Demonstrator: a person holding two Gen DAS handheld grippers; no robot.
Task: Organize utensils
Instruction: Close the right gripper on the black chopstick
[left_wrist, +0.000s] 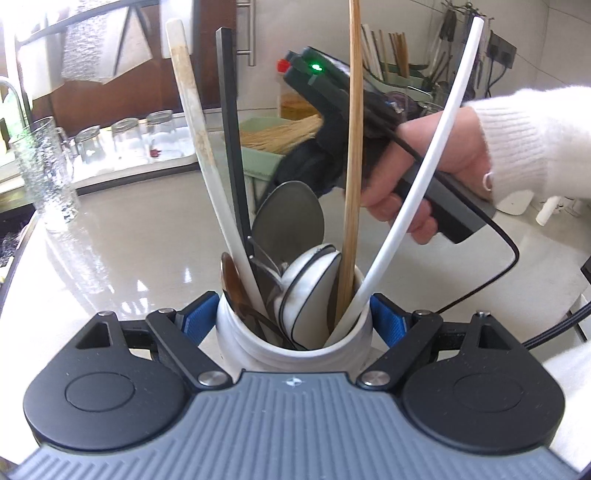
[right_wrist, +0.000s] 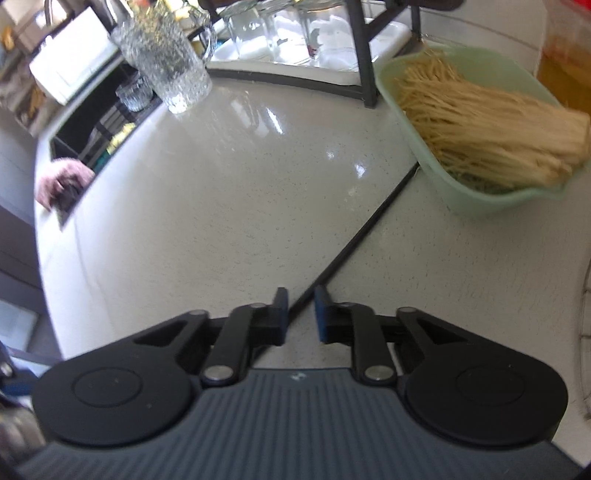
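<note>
My left gripper (left_wrist: 293, 317) is shut on a white ribbed ceramic utensil holder (left_wrist: 236, 332), its blue pads (left_wrist: 388, 321) pressing both sides. The holder carries a white ceramic spoon (left_wrist: 314, 291), a metal spoon (left_wrist: 291, 218), a brown spoon (left_wrist: 232, 284), a worn white stick (left_wrist: 199, 122), a black stick (left_wrist: 231, 122), a wooden chopstick (left_wrist: 352, 147) and a thin white stick (left_wrist: 424, 158). The right gripper's handle (left_wrist: 369, 110), in a hand, hovers behind the holder. In the right wrist view my right gripper (right_wrist: 301, 314) is nearly closed and empty above the bare countertop (right_wrist: 221, 203).
A green basin (right_wrist: 476, 199) with straw-like bristles (right_wrist: 491, 136) sits right. A textured glass pitcher (right_wrist: 166, 55) and upturned glasses (right_wrist: 280, 33) on a white tray stand at the back. A dark sink (right_wrist: 92, 133) lies left. A second utensil rack (left_wrist: 402, 62) stands far right.
</note>
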